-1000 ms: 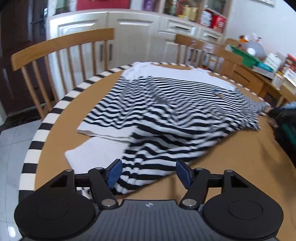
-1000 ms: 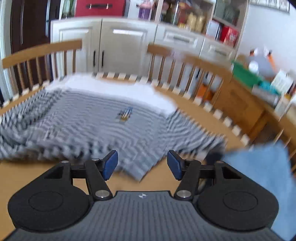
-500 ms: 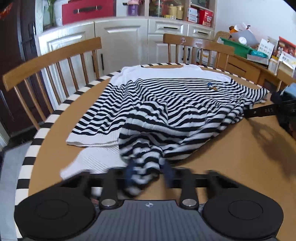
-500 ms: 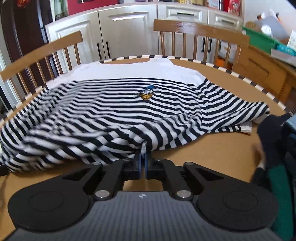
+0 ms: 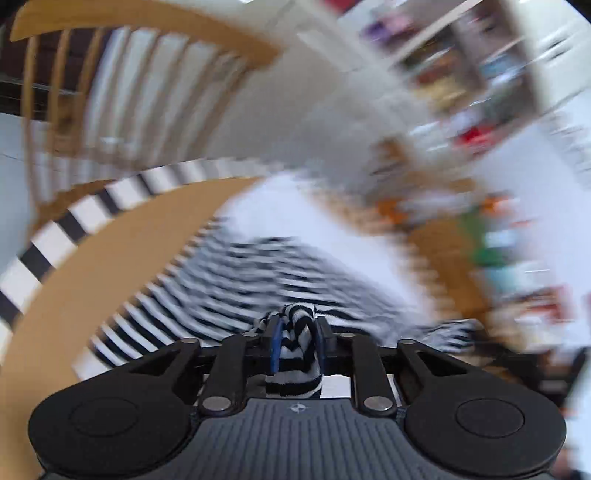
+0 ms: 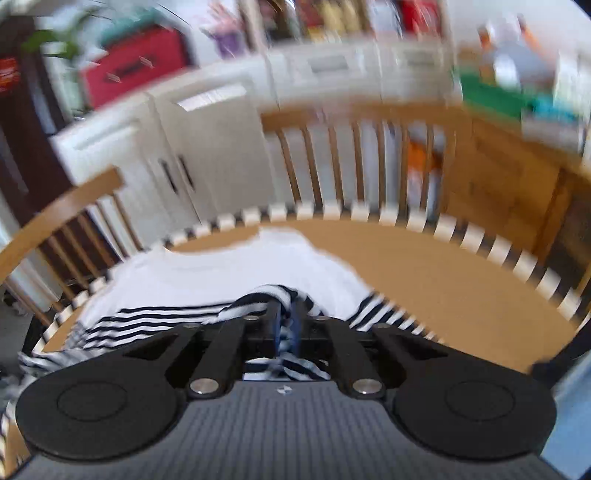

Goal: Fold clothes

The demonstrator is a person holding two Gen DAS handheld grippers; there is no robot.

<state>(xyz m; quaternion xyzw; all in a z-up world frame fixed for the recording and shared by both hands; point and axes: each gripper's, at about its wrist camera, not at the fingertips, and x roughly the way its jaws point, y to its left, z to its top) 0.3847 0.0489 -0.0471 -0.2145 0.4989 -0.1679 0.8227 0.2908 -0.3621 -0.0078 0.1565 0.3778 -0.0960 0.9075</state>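
Black and white stripes fill the middle of both views, because a striped sweater (image 5: 258, 280) lies on a round brown table (image 5: 110, 258) with a black and white checked edge. In the left wrist view the left gripper (image 5: 297, 341) has its jaws squeezed close together on a bunch of the striped cloth. The cloth pokes up between the blue pads (image 5: 276, 341) and also hangs down under them, toward the camera. The gap between the jaws is small and the cloth fills it. The rest of the sweater spreads out on the table beyond this gripper, striped in the near part and plain white farther away. This view is very blurry and tilted, so the far things are hard to make out. A wooden chair (image 5: 129, 26) stands past the table's far left edge. In the right wrist view the right gripper (image 6: 286, 325) also has its jaws pressed nearly together on the striped sweater (image 6: 184, 317). A fold of striped cloth humps up over the fingertips, and a bit more shows below them, close to the camera. From there the sweater runs off to the left, and its white part (image 6: 221, 266) lies flat on the table (image 6: 461, 280) just beyond the gripper. The right side of the table is bare brown. Wooden chairs (image 6: 351, 122) stand at the far edge, with white cupboards (image 6: 177, 122) behind them and a red box (image 6: 133, 62) up high.
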